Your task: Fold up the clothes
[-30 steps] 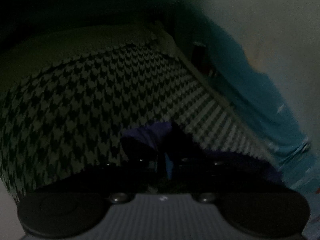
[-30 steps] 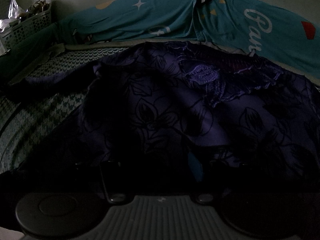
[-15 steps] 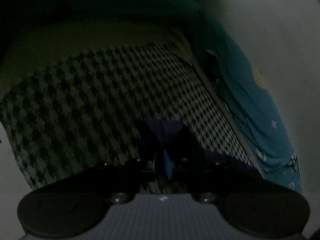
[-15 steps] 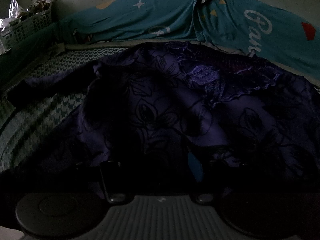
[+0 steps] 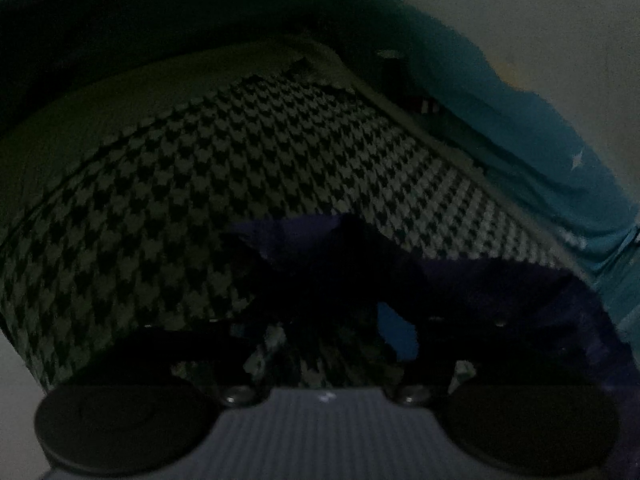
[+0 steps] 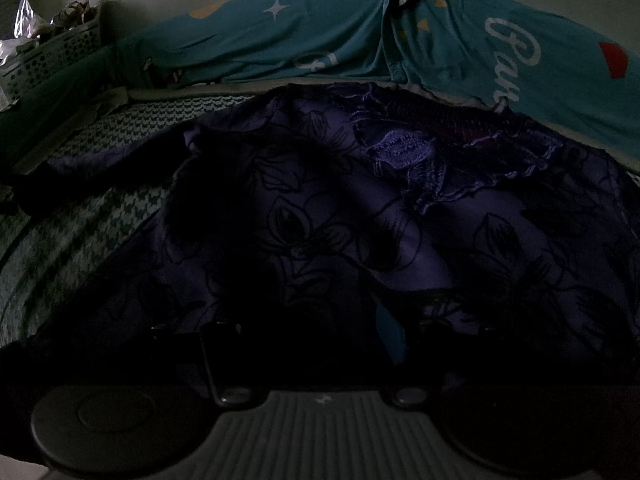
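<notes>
The room is very dark. A purple dress (image 6: 360, 216) with black flower outlines lies spread on a bed with a black-and-white checked cover (image 5: 224, 184). The dress takes up most of the middle of the bed.

On the left side, the left gripper (image 5: 332, 320) points down at one thin end of the dress (image 5: 500, 280). This end looks like a sleeve and lies on the checked cover. The jaws are opening right now. The dark cloth sits in front of them and between them, but the fingers do not seem to squeeze it. It looks like the sleeve is being let go.

In the middle, the body of the dress is bumpy and has wrinkles. A frilly lace part (image 6: 424, 160) sits near the top.

On the right side, the right gripper (image 6: 308, 332) hangs low over the bottom of the dress. Its jaws are about halfway apart. It is too dark to tell if they hold any cloth.

Behind the bed, a blue-green sheet (image 6: 320, 40) with stars is against the wall. A white basket (image 6: 48, 56) sits in the far left corner.

I think this is an early step: laying the dress flat. Next, someone should pick up one side and fold it over the middle, pulling gently so the wrinkles go away.
</notes>
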The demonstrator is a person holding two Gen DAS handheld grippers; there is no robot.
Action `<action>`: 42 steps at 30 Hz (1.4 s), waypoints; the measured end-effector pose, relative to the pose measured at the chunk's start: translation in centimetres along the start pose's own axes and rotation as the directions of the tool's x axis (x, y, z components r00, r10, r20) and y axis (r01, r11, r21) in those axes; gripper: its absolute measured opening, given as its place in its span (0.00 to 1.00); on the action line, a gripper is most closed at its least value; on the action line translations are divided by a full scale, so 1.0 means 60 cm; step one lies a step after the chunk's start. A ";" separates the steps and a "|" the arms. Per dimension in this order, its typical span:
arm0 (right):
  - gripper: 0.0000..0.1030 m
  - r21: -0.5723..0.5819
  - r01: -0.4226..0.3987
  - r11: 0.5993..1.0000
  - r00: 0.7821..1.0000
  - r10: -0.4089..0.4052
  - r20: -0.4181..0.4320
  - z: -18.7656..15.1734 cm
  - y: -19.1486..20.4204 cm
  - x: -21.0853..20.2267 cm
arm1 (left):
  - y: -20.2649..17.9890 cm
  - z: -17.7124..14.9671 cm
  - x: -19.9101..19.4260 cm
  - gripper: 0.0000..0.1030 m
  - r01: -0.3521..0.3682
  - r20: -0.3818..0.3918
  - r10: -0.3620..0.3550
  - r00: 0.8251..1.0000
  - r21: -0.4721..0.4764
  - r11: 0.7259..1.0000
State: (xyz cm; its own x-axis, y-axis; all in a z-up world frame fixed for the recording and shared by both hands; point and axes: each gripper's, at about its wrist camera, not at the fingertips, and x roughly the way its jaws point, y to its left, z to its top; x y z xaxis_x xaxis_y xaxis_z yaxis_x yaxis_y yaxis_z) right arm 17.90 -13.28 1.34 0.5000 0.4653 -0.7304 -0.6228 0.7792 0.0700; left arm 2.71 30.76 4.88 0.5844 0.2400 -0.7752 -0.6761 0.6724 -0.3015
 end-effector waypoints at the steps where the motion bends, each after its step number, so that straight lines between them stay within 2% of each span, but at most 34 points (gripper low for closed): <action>1: 0.57 -0.001 0.001 1.000 1.000 -0.001 0.000 0.000 0.001 0.000 | -0.004 0.000 0.005 0.69 -0.020 0.002 0.020 1.000 0.010 1.000; 4: 0.57 -0.005 0.002 1.000 1.000 -0.002 0.002 -0.001 0.002 0.000 | -0.016 0.000 0.024 0.64 -0.062 0.009 0.062 0.998 0.038 0.997; 5: 0.57 -0.007 0.002 1.000 1.000 -0.002 0.002 -0.001 0.002 0.001 | -0.017 -0.001 0.030 0.52 -0.062 0.002 0.062 0.998 0.036 0.997; 6: 0.57 -0.008 0.003 1.000 1.000 -0.003 0.003 -0.001 0.002 0.002 | -0.018 -0.001 0.036 0.35 -0.062 -0.006 0.062 0.998 0.033 0.998; 8: 0.57 -0.009 0.003 1.000 1.000 -0.003 0.004 0.000 0.002 0.003 | -0.019 -0.002 0.038 0.21 -0.066 -0.006 0.066 0.998 0.023 0.998; 9: 0.57 -0.010 0.004 1.000 1.000 -0.004 0.004 0.000 0.002 0.003 | -0.018 -0.002 0.035 0.09 -0.054 0.001 0.054 0.999 0.021 0.998; 11: 0.57 -0.008 0.005 1.000 1.000 -0.005 0.004 0.002 0.003 0.005 | -0.010 0.002 0.022 0.06 -0.002 0.019 0.002 1.000 -0.012 1.000; 14: 0.57 -0.010 0.006 1.000 1.000 -0.006 0.005 0.001 0.005 0.005 | 0.006 0.008 -0.004 0.05 0.068 0.056 -0.064 0.996 -0.074 0.995; 17: 0.57 -0.012 0.005 1.000 1.000 -0.005 0.006 0.000 0.005 0.004 | 0.035 0.016 -0.026 0.05 0.122 0.076 -0.110 0.991 -0.177 0.977; 24: 0.57 -0.011 0.006 1.000 1.000 -0.006 0.004 0.003 0.005 0.005 | 0.084 0.017 -0.057 0.05 0.131 0.044 -0.124 0.991 -0.286 0.949; 31: 0.57 -0.008 0.006 1.000 1.000 -0.006 0.003 0.002 0.002 0.001 | 0.082 0.006 -0.065 0.05 0.040 -0.087 -0.061 0.994 -0.223 0.974; 37: 0.57 0.002 0.012 1.000 1.000 -0.012 0.005 0.002 -0.005 -0.004 | 0.060 -0.013 -0.070 0.08 -0.006 -0.144 -0.014 0.989 -0.136 0.991; 38: 0.57 0.005 0.013 1.000 1.000 -0.013 0.006 0.002 -0.006 -0.005 | 0.057 -0.016 -0.072 0.11 -0.012 -0.151 -0.007 0.989 -0.124 0.992; 41: 0.57 0.011 0.015 1.000 1.000 -0.015 0.007 0.004 -0.009 -0.007 | 0.049 -0.024 -0.077 0.42 -0.014 -0.151 -0.001 0.989 -0.099 0.995; 42: 0.57 0.011 0.016 1.000 1.000 -0.016 0.008 0.004 -0.009 -0.007 | 0.046 -0.024 -0.081 0.47 -0.010 -0.135 -0.003 0.991 -0.095 0.995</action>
State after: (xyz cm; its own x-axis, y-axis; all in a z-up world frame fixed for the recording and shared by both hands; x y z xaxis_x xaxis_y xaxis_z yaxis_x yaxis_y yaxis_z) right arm 18.17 -13.83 1.76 0.5147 0.4559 -0.7261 -0.6081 0.7911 0.0657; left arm -2.66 30.45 7.04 0.5207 0.1413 -0.8420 -0.7214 0.6003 -0.3454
